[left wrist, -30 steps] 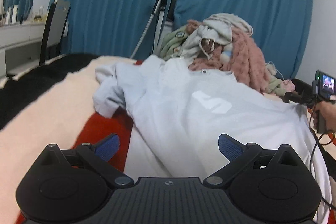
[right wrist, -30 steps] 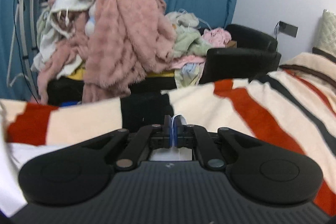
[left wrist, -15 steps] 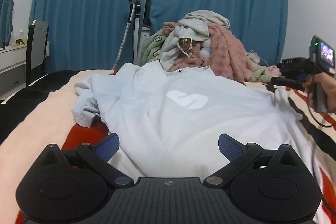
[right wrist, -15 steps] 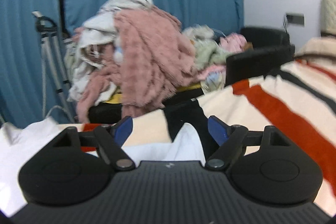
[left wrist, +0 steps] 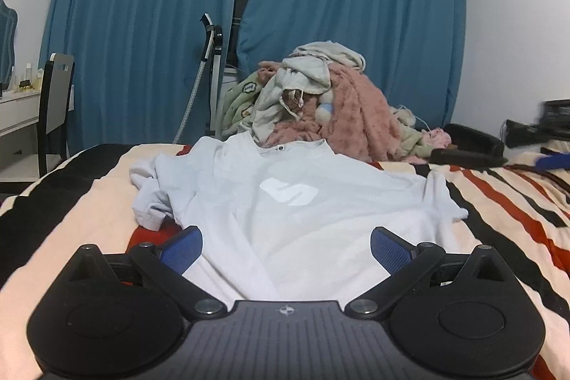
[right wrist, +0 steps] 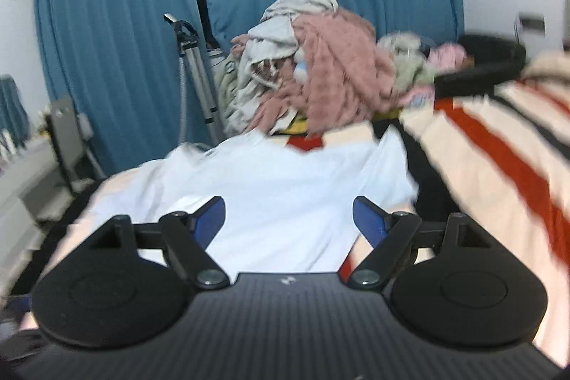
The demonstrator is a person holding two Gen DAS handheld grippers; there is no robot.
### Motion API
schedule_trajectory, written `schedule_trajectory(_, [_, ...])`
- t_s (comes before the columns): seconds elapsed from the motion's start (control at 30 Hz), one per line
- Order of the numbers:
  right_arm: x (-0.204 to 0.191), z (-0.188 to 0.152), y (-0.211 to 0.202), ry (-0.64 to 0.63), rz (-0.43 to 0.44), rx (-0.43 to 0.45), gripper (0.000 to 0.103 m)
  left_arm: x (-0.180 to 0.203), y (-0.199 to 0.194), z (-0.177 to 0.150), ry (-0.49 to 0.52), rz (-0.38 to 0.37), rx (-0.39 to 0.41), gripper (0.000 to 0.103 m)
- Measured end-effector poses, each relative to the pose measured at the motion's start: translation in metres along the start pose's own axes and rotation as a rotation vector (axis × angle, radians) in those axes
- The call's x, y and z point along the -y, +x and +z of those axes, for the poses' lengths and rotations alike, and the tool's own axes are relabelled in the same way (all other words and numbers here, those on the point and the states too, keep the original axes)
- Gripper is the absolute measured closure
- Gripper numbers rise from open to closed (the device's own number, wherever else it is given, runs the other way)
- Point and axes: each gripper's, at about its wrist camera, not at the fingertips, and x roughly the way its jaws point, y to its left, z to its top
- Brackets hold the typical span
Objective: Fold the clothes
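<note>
The shirt (left wrist: 292, 202), pale soft cotton with a white logo, lies spread on the striped fleece blanket (left wrist: 498, 202), just ahead of both tools. The left gripper (left wrist: 285, 246) stands wide, blue ribbed pads empty above the hem. The right gripper (right wrist: 288, 216) is likewise spread wide, holding nothing. Beyond the collar rises a heap (left wrist: 327, 105) of fluffy pink and grey clothes before blue pleated curtains (left wrist: 142, 41).

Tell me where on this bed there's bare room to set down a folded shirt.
Free: the striped blanket to the right of the white T-shirt, and the cream strip left of its bunched sleeve. Crowded: the laundry pile behind the collar.
</note>
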Motion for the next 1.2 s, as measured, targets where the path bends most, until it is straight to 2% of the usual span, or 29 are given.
schedule_trajectory(0.13, [-0.005,-0.041,-0.051,0.043,0.055,-0.009,0.023,-0.002,-0.011,-0.006,-0.015,-0.034,-0.056,0.002])
schedule_trajectory(0.23, [-0.002,-0.074,-0.078,0.05,0.06,-0.029,0.023,0.002,-0.017,-0.009,-0.02,-0.061,-0.086,0.007])
schedule_trajectory(0.33, [0.005,-0.09,-0.094,0.09,0.084,-0.045,0.023,0.008,-0.02,-0.011,0.005,-0.088,-0.102,0.014])
schedule_trajectory(0.43, [0.017,-0.087,-0.1,0.155,0.094,-0.017,0.023,0.015,-0.02,-0.014,0.028,-0.138,-0.127,0.024])
schedule_trajectory(0.5, [0.026,-0.086,-0.099,0.217,0.094,-0.011,0.023,0.019,-0.019,-0.019,0.045,-0.183,-0.159,0.038])
schedule_trajectory(0.6, [0.039,-0.089,-0.094,0.303,0.105,-0.037,0.022,0.029,-0.015,-0.029,0.094,-0.264,-0.211,0.055])
schedule_trajectory(0.7, [0.048,-0.092,-0.09,0.362,0.116,-0.062,0.022,0.042,-0.011,-0.041,0.156,-0.343,-0.252,0.065])
schedule_trajectory(0.73, [0.049,-0.093,-0.09,0.37,0.12,-0.064,0.022,0.047,-0.009,-0.048,0.18,-0.362,-0.269,0.065])
schedule_trajectory(0.83, [0.051,-0.094,-0.09,0.385,0.132,-0.072,0.022,0.057,0.005,-0.064,0.223,-0.343,-0.327,0.066])
schedule_trajectory(0.93, [0.05,-0.097,-0.089,0.389,0.139,-0.091,0.022,0.057,0.012,-0.068,0.242,-0.306,-0.333,0.063])
schedule_trajectory(1.0, [0.051,-0.098,-0.086,0.404,0.148,-0.113,0.022,0.053,0.016,-0.068,0.226,-0.286,-0.35,0.058])
schedule_trajectory(1.07, [0.051,-0.099,-0.083,0.415,0.158,-0.134,0.022,0.047,0.019,-0.068,0.198,-0.31,-0.387,0.058])
schedule_trajectory(1.17, [0.049,-0.098,-0.083,0.403,0.157,-0.139,0.022,0.048,0.015,-0.07,0.203,-0.338,-0.409,0.063])
schedule_trajectory(1.2, [0.048,-0.098,-0.085,0.4,0.155,-0.133,0.022,0.05,0.012,-0.07,0.208,-0.348,-0.411,0.073])
